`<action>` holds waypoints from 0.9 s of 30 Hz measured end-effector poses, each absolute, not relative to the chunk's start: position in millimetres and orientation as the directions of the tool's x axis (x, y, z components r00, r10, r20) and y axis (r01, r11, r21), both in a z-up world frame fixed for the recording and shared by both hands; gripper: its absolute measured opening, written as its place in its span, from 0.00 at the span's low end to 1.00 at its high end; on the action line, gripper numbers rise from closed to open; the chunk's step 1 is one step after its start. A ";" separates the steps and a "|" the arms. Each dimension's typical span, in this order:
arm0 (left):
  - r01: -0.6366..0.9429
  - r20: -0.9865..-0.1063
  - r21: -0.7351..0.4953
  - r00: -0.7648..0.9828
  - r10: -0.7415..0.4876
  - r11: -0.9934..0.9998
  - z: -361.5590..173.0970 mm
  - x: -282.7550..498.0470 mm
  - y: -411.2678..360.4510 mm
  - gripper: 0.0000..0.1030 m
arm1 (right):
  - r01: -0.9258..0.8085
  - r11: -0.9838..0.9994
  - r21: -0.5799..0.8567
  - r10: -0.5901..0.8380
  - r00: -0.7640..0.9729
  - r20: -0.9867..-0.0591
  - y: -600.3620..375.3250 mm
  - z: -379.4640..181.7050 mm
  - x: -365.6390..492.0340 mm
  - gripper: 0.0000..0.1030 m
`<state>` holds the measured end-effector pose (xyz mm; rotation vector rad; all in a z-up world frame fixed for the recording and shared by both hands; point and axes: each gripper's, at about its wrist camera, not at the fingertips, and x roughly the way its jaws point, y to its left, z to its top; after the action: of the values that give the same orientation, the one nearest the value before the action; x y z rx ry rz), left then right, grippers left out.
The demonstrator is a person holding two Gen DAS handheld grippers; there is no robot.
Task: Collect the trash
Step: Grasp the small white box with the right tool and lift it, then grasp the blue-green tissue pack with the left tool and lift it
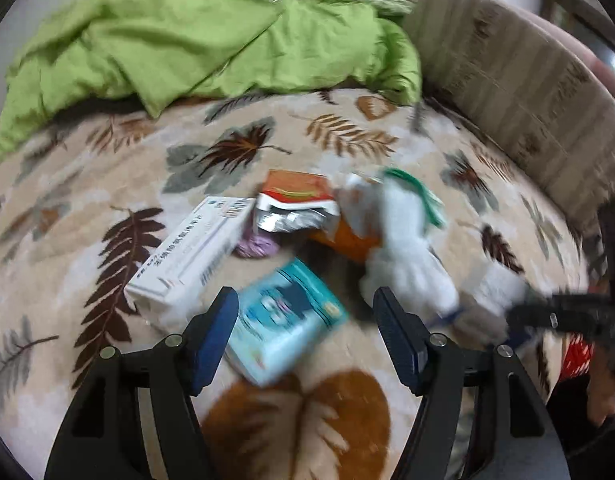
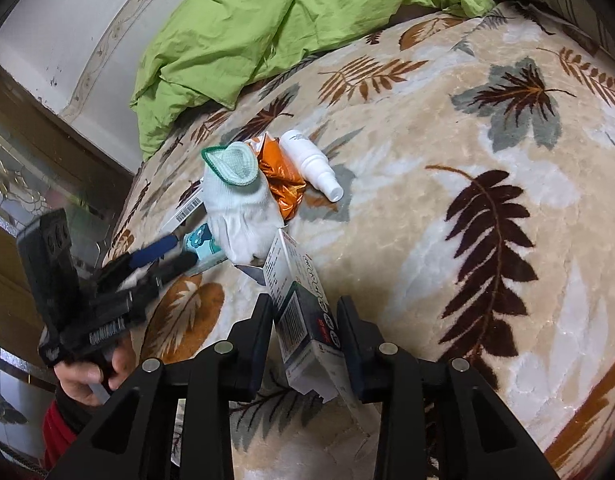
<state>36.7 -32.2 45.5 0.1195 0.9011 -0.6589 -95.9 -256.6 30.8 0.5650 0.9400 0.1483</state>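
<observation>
While the leaf-patterned bed carries a crumpled green quilt at its far end, a heap of trash lies mid-blanket: a white glove, a long white box, an orange foil wrapper, a white spray bottle. The left hand-held gripper hangs wide open over a teal packet, fingers either side, not touching. The right hand-held gripper has its fingers pressed against a small dark-and-white carton.

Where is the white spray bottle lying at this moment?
In the right wrist view the white spray bottle lies on the leaf-patterned blanket, just right of the orange foil wrapper and near the white sock.
</observation>
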 end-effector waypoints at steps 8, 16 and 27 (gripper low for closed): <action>0.581 -0.804 -0.338 0.230 -0.548 0.740 23.0 71.3 -29.3 0.69 | 0.133 0.832 0.539 0.368 0.595 -0.715 -262.5 30.0 -94.3 0.34; 0.728 -0.866 -0.247 0.131 -0.482 0.640 28.3 10.7 -49.4 0.73 | 0.130 0.820 0.557 0.386 0.594 -0.706 -265.8 29.1 -94.6 0.34; 0.745 -0.891 -0.025 0.286 -0.352 0.666 21.0 -35.8 -63.3 0.71 | 0.115 0.821 0.559 0.394 0.594 -0.701 -266.7 31.3 -95.3 0.34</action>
<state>-35.8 -63.3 21.0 0.4414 1.0426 -0.7660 -95.3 -266.7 31.3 0.6062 0.9343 0.1741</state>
